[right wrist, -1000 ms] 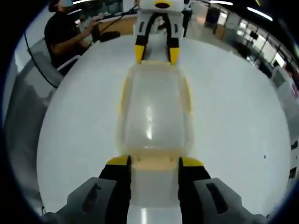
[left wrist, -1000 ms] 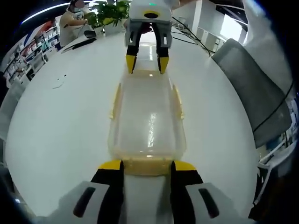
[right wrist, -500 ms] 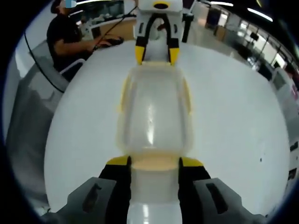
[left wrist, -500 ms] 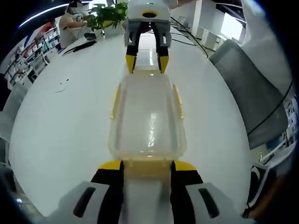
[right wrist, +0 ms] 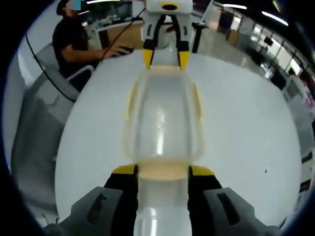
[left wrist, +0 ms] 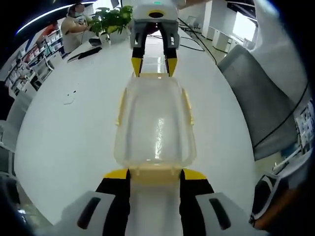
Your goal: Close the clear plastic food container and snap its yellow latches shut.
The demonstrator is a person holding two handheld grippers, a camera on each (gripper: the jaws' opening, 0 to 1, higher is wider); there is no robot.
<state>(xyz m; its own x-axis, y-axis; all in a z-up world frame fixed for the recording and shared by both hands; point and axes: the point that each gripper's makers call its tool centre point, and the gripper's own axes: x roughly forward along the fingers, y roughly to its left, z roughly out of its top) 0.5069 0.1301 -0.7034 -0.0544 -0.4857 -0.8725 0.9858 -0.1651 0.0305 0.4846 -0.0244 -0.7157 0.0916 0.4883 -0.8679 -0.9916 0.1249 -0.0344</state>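
A clear plastic food container [left wrist: 155, 128] with its lid on is held lengthwise between both grippers, above a white table. Yellow latches [left wrist: 119, 105] lie along its long sides. My left gripper [left wrist: 154, 173] is shut on the near end, its yellow-tipped jaws on either side of the end latch. My right gripper [left wrist: 152, 66] grips the far end. From the right gripper view, the same container [right wrist: 162, 123] runs from my right gripper [right wrist: 162, 169] to the left gripper [right wrist: 165, 59], with side latches [right wrist: 130, 101] folded along the walls.
The round white table [left wrist: 64, 137] lies below. A grey chair [left wrist: 266, 98] stands at its right edge, and a potted plant [left wrist: 110, 17] and a seated person [left wrist: 74, 24] are at the far side. Another person [right wrist: 74, 39] works beside a grey chair [right wrist: 34, 113].
Both views have drawn back from the table, which looks smaller and lower. The container keeps the same place between both pairs of jaws, so it has gone up with them.
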